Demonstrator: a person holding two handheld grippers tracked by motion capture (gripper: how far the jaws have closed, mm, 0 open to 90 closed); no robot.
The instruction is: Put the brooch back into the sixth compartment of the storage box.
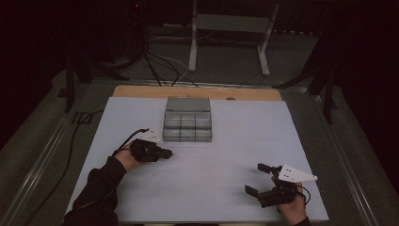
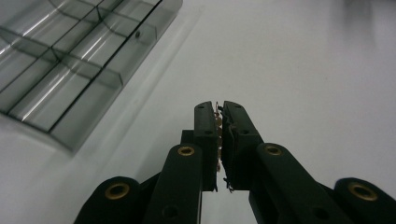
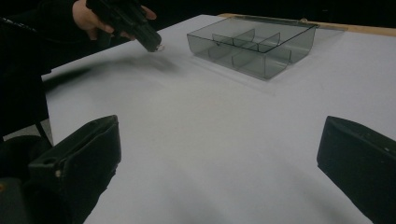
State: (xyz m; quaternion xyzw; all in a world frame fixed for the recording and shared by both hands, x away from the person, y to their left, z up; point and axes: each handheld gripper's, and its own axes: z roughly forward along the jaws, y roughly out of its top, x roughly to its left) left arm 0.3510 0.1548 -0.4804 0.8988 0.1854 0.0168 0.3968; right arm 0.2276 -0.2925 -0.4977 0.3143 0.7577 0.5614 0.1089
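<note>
I start with the counter (image 1: 235, 155), a pale sheet that lies under both my tools and carries little else. Ahead of my left hand-held gripper (image 1: 165, 152), just beyond its tips and a little to the right in the high view, sits the smoked clear compartment tray (image 1: 187, 120), divided into small cells with one longer bay at the far end. As far as I can tell, every cell is empty.

My left hand-held gripper is clenched on a small thin piece (image 2: 218, 122), pinched edge-on between the jaws. I see brownish bits and dark specks along its rim in the left gripper view, but I cannot make out what it is. It hangs near the tray's front wall, not yet over a cell.

My right hand-held gripper (image 1: 258, 179) rests low and well apart from the tray, released, its jaws spread wide with nothing between them.

I judge the sorting barely begun: the piece is picked up, the drop into a cell remains.
</note>
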